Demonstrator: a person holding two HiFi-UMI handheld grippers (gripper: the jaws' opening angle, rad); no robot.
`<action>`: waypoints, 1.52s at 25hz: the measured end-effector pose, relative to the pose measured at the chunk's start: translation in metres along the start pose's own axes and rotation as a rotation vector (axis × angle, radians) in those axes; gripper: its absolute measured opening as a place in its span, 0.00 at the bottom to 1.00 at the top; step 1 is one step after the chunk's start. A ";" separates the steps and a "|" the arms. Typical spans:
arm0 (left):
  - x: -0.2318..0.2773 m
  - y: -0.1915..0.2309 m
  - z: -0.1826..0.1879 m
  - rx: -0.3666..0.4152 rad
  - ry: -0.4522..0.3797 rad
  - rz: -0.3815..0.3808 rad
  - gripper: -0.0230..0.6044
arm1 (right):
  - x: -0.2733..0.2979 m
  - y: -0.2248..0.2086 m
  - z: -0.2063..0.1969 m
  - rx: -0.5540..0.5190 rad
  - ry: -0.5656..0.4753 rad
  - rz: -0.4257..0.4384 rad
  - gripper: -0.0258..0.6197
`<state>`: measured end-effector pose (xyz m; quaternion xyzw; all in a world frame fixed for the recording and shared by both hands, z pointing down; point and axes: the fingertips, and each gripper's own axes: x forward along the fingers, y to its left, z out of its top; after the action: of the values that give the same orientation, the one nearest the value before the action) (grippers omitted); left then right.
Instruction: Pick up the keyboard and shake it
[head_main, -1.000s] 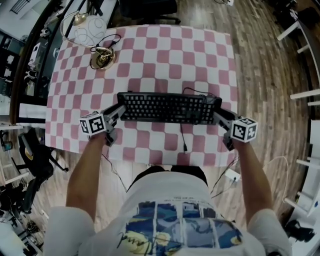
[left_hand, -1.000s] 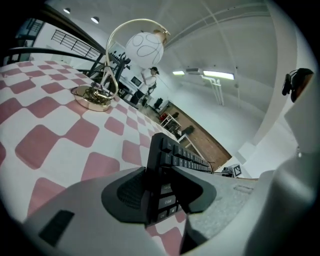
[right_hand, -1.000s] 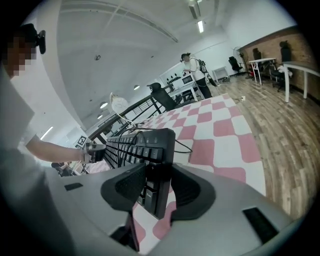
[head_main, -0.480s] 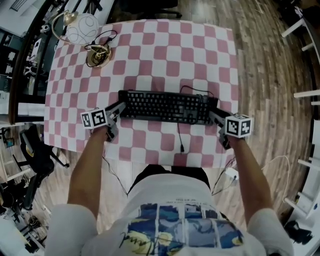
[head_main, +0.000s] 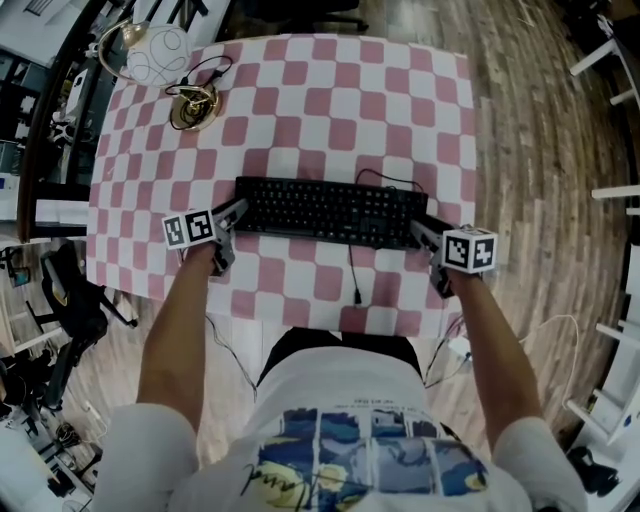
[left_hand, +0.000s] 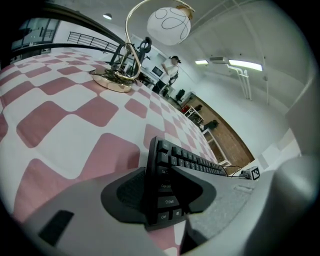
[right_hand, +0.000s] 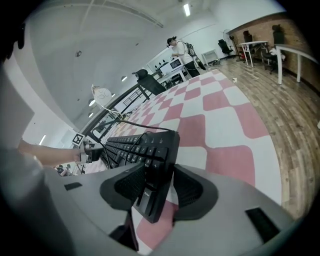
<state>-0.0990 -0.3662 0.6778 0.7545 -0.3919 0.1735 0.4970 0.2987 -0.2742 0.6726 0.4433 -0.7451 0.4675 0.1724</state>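
The black keyboard lies across the middle of the checked table, its cable trailing toward the near edge. My left gripper is shut on its left end, pads against the underside and the key face. My right gripper straddles the right end. Its jaws have just been opening, and a slim gap shows beside the right pad.
A gold desk lamp with a white globe shade and round base stands at the far left corner, its cord looped beside it. The near table edge runs just behind both grippers. Wooden floor and white furniture lie to the right.
Both grippers have come down with the keyboard between them, and it now rests low on the cloth. The hands have drawn slightly closer to the table.
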 end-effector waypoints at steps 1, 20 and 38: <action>0.001 0.001 0.000 0.000 0.001 0.012 0.26 | 0.001 -0.001 -0.001 -0.007 0.006 -0.004 0.30; -0.018 -0.023 0.006 0.208 -0.026 0.180 0.26 | -0.014 0.004 -0.002 -0.155 -0.010 -0.018 0.28; -0.108 -0.141 -0.033 0.444 -0.130 -0.115 0.05 | -0.087 0.126 -0.034 -0.290 -0.177 -0.092 0.04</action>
<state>-0.0553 -0.2635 0.5356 0.8760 -0.3317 0.1777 0.3017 0.2378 -0.1807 0.5629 0.4871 -0.7959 0.3057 0.1894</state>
